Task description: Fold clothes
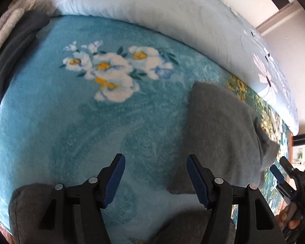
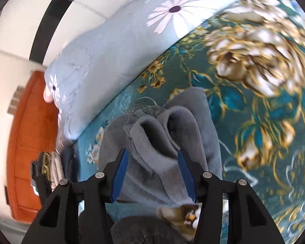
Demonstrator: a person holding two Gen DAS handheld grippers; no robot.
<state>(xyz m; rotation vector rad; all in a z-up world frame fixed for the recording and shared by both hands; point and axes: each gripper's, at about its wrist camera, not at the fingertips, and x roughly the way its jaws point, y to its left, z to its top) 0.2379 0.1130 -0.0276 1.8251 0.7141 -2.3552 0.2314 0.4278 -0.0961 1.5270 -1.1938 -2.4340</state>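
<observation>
A grey fleece garment (image 1: pixel 223 134) lies on the teal flowered blanket (image 1: pixel 81 122), to the right of my left gripper (image 1: pixel 155 158). That gripper is open and points down at bare blanket, with nothing between its blue pads. More grey cloth (image 1: pixel 28 209) shows under its left finger. In the right wrist view, bunched folds of the grey garment (image 2: pixel 156 134) fill the gap of my right gripper (image 2: pixel 152 152), which is shut on them. The right gripper (image 1: pixel 278 172) also shows at the garment's far right corner.
A pale blue quilt with daisies (image 1: pixel 172 6) is rolled along the far side of the blanket (image 2: pixel 254 122). Dark folded clothes (image 1: pixel 12 50) lie at the far left. An orange wooden panel (image 2: pixel 30 132) stands beyond the bed. A hand (image 1: pixel 290 221) holds the right gripper.
</observation>
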